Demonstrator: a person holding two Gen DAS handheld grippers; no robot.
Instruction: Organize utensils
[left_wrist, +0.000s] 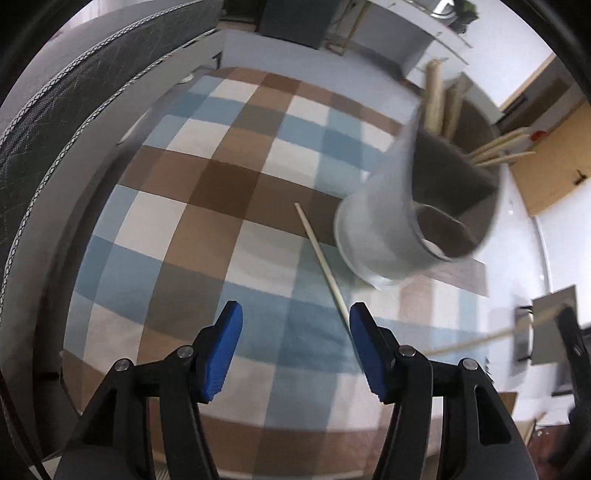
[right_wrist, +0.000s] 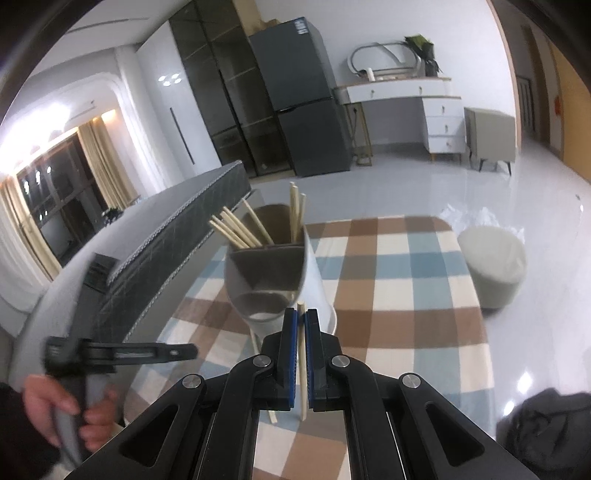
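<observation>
Grey holder (right_wrist: 269, 273) holding wooden chopsticks (right_wrist: 236, 230), right hand-held gripper (right_wrist: 302, 321) clenching one chopstick (right_wrist: 302, 369), left hand-held gripper (left_wrist: 295, 317) released

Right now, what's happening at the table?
A person is sorting chopsticks into a grey holder on a checked tablecloth. The right gripper is shut on one chopstick, just short of the holder. The left gripper is open and empty above a loose chopstick lying beside the holder.
</observation>
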